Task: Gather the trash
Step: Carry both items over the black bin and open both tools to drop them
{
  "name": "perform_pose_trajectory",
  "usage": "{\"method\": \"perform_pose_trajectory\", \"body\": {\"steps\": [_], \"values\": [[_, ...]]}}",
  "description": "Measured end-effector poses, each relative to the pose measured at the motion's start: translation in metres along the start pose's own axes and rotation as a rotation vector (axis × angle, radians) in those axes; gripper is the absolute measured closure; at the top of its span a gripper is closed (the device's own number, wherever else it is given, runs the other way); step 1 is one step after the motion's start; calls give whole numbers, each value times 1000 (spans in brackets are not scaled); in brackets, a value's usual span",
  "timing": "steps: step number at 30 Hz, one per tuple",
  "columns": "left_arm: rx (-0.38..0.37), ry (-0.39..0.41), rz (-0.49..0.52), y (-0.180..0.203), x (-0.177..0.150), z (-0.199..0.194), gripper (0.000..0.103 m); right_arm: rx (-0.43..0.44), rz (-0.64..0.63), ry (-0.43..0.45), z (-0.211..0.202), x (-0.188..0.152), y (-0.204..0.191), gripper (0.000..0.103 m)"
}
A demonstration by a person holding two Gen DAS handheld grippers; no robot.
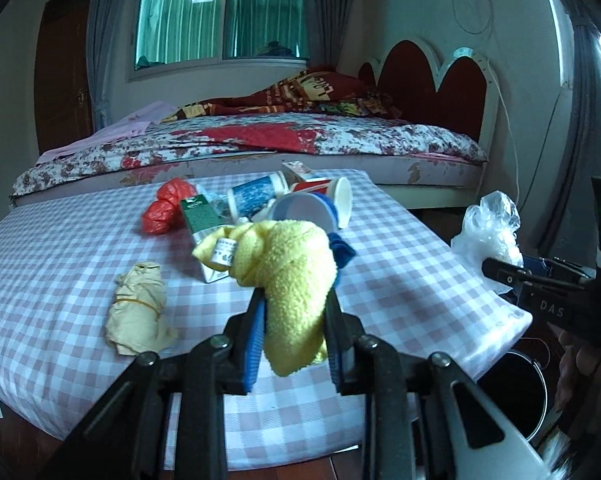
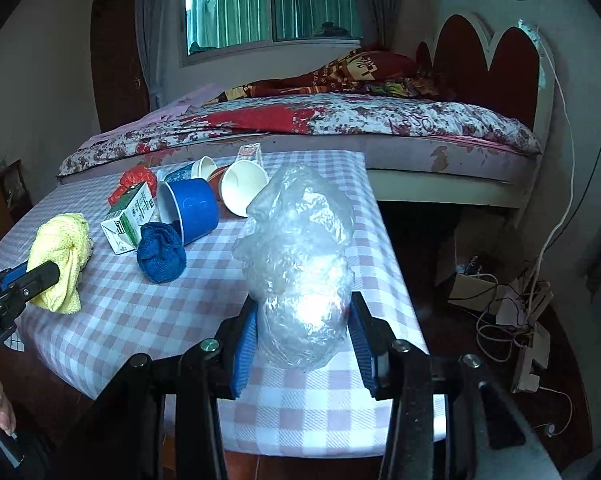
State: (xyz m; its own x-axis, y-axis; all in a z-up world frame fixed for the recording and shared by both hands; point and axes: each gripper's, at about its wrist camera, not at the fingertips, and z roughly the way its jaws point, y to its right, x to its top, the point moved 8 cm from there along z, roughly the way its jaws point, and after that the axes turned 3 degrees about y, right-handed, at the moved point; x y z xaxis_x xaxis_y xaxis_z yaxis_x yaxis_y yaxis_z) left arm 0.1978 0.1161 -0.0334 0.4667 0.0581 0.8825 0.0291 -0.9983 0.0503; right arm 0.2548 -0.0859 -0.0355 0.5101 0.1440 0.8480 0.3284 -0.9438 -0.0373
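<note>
My left gripper (image 1: 294,300) is shut on a yellow cloth (image 1: 288,276) and holds it above the checked table (image 1: 60,264); the cloth also shows in the right wrist view (image 2: 62,256). My right gripper (image 2: 302,312) is shut on a crumpled clear plastic bag (image 2: 300,256), which also shows in the left wrist view (image 1: 488,228), past the table's right edge. On the table lie a red plastic bag (image 1: 166,208), a green carton (image 1: 202,226), paper cups (image 1: 256,196), a blue cup (image 2: 190,208), a blue cloth (image 2: 160,252) and a beige wad (image 1: 138,308).
A dark round bin (image 1: 512,392) stands on the floor below the table's right corner. A bed (image 1: 260,140) with a red headboard lies behind the table. Cables and a cardboard box (image 2: 512,296) lie on the floor to the right.
</note>
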Motion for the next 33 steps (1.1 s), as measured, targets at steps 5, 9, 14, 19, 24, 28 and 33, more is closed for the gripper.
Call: {"method": "perform_pose_trajectory", "body": {"steps": [5, 9, 14, 19, 24, 28, 33], "values": [[-98, 6, 47, 48, -1, -11, 75, -68, 8, 13, -34, -7, 43, 58], [-172, 3, 92, 88, -6, -20, 75, -126, 20, 8, -58, -21, 75, 58], [-284, -10, 133, 138, -15, -27, 75, -191, 19, -13, -80, -44, 103, 58], [-387, -37, 196, 190, -30, -34, 75, -238, 39, -45, -98, -70, 133, 58], [-482, -72, 246, 236, -47, -39, 75, -255, 77, -91, -111, -101, 161, 58], [-566, -129, 296, 270, -68, -39, 75, -248, 106, -142, -114, -127, 177, 58], [-616, -183, 341, 298, -92, -32, 75, -245, 127, -200, -115, -157, 194, 58]]}}
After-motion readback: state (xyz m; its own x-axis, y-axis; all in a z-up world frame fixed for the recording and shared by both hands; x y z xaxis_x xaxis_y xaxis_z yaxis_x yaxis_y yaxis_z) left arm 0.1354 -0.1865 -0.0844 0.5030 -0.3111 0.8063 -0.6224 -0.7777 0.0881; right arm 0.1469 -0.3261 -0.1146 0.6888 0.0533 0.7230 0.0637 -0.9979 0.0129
